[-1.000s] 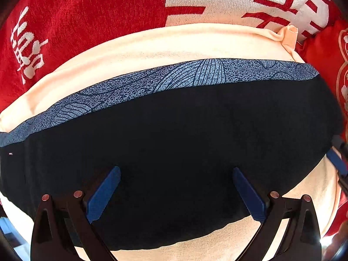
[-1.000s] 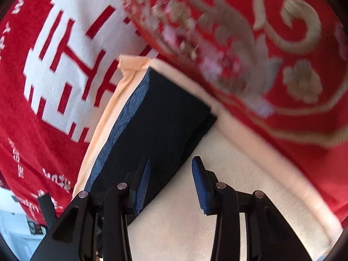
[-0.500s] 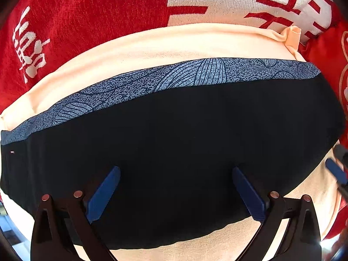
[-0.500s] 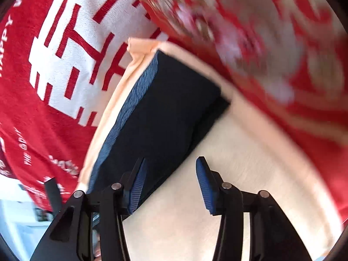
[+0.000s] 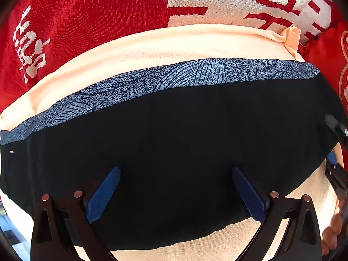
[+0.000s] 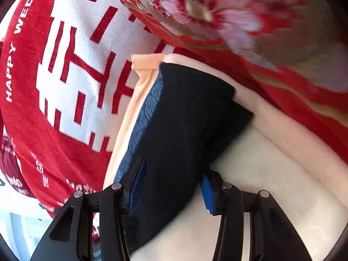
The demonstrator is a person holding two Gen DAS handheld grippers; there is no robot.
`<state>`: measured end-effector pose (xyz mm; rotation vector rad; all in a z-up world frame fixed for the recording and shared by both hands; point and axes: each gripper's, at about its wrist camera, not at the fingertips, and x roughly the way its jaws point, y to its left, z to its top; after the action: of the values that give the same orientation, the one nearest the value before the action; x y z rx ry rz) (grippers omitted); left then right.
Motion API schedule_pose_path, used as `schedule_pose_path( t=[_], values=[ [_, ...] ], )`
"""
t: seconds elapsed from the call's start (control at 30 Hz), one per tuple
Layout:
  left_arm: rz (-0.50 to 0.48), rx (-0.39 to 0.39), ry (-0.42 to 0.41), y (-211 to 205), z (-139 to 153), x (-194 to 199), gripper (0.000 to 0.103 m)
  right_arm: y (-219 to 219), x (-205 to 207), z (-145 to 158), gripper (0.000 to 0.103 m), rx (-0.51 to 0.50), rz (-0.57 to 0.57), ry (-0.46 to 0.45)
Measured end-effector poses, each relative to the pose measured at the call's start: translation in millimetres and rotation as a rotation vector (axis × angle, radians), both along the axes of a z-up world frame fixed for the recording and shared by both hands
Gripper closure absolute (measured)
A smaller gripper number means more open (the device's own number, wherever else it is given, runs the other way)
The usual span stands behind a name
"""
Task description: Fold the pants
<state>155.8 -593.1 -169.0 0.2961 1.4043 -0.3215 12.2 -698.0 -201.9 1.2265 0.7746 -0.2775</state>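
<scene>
Wider now, my right gripper (image 6: pixel 171 187) has just been opening, straddling the folded black pants (image 6: pixel 184 130); my left gripper (image 5: pixel 174 193) hangs open, empty.

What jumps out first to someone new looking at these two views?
The folded black pants with a blue-grey patterned waistband fill the middle, lying on a peach cloth. Behind it spreads a red blanket with big white lettering. The left tool stands wide open over the pants; the right tool straddles their end.
</scene>
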Motion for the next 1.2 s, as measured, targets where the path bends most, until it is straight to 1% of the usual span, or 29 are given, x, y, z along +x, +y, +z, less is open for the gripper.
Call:
schedule_pose_path(
  t=[0.03, 0.07, 0.1, 0.13, 0.17, 0.2, 0.3, 0.33, 0.37, 0.4, 0.43, 0.5, 0.53, 0.57, 0.6, 0.63, 0.67, 0.7, 0.8, 0.9, 0.93, 1.0, 1.07, 1.13, 1.2],
  values=[
    [0.000, -0.001, 0.000, 0.6, -0.4, -0.2, 0.000, -0.8, 4.7, 0.1, 0.050, 0.014, -0.004, -0.001],
    [0.000, -0.002, 0.000, 1.3, -0.7, -0.3, 0.000, -1.9, 8.2, 0.2, 0.054, 0.026, 0.000, 0.005],
    [-0.001, -0.002, 0.000, 1.9, -1.0, -0.5, 0.000, -3.2, 11.9, 0.6, 0.074, 0.048, 0.005, 0.013],
    [-0.002, -0.002, -0.001, 1.9, -1.3, -0.4, 0.000, -3.9, 14.1, 1.0, 0.089, 0.059, 0.012, 0.024],
    [-0.003, -0.003, -0.001, 2.4, -2.1, -0.3, 0.000, -4.5, 16.6, 3.7, 0.089, 0.065, 0.027, 0.035],
    [-0.004, -0.005, -0.002, 2.7, -2.5, -0.7, 0.000, -3.4, 19.1, 10.1, 0.089, 0.046, 0.048, 0.036],
    [-0.013, -0.002, 0.001, 4.1, -1.0, 1.1, 0.000, 3.8, 28.9, 29.7, 0.089, -0.034, 0.121, 0.036],
    [-0.014, 0.009, 0.000, 3.5, 3.3, -0.1, 0.002, 6.7, 32.0, 38.4, 0.089, -0.053, 0.143, 0.027],
    [-0.017, 0.013, -0.014, 2.2, 9.3, 1.2, 0.008, 8.0, 32.5, 43.9, 0.089, -0.066, 0.153, 0.023],
    [-0.024, 0.001, -0.029, 2.1, 15.1, 0.6, 0.020, 9.8, 33.1, 51.8, 0.089, -0.086, 0.170, 0.015],
    [-0.038, -0.023, -0.036, 1.4, 21.0, -0.1, 0.021, 12.1, 34.6, 58.6, 0.089, -0.104, 0.185, 0.009],
    [-0.071, -0.080, -0.045, -2.1, 26.5, -2.6, 0.021, 17.0, 38.2, 68.6, 0.089, -0.134, 0.214, -0.001],
    [-0.092, -0.088, -0.038, -5.5, 22.6, -4.7, 0.021, 21.6, 40.6, 75.0, 0.089, -0.159, 0.236, -0.006],
    [-0.108, -0.069, -0.020, -9.7, 13.3, -6.9, 0.021, 24.8, 42.6, 78.1, 0.089, -0.172, 0.251, -0.006],
    [-0.110, -0.060, -0.008, -11.5, 4.7, -7.9, 0.021, 30.8, 45.9, 80.0, 0.089, -0.184, 0.277, 0.001],
    [-0.102, -0.069, -0.015, -11.0, -0.6, -8.1, 0.018, 36.8, 47.6, 81.9, 0.089, -0.203, 0.295, 0.005],
    [-0.092, -0.088, -0.033, -9.6, -1.1, -8.2, 0.018, 41.7, 49.2, 85.9, 0.089, -0.230, 0.306, 0.005],
    [-0.094, -0.087, -0.035, -9.6, -1.1, -8.6, 0.018, 45.6, 51.0, 90.1, 0.089, -0.249, 0.320, 0.007],
    [-0.104, -0.102, -0.028, -7.1, -1.2, -8.7, 0.017, 60.7, 58.5, 101.5, 0.089, -0.301, 0.356, 0.009],
    [-0.119, -0.137, -0.021, 0.8, 0.7, -6.8, 0.017, 85.7, 67.6, 118.4, 0.089, -0.395, 0.415, 0.019],
    [-0.116, -0.153, -0.007, 6.0, 2.9, -5.0, 0.017, 89.8, 67.0, 122.5, 0.089, -0.412, 0.424, 0.021],
    [-0.089, -0.175, 0.005, 24.2, 7.1, 5.4, 0.017, 110.0, 73.5, 137.4, 0.089, -0.481, 0.462, 0.032],
    [-0.037, -0.194, -0.007, 55.2, 17.2, 12.9, 0.017, 128.6, 77.9, 146.6, 0.089, -0.540, 0.498, 0.046],
    [-0.009, -0.193, -0.024, 85.1, 24.2, 19.1, 0.017, 156.8, 86.4, 153.4, 0.089, -0.609, 0.543, 0.066],
    [0.011, -0.176, -0.041, 121.7, 29.5, 27.5, 0.017, 182.0, 92.6, 155.3, 0.085, -0.658, 0.572, 0.079]
  ],
)
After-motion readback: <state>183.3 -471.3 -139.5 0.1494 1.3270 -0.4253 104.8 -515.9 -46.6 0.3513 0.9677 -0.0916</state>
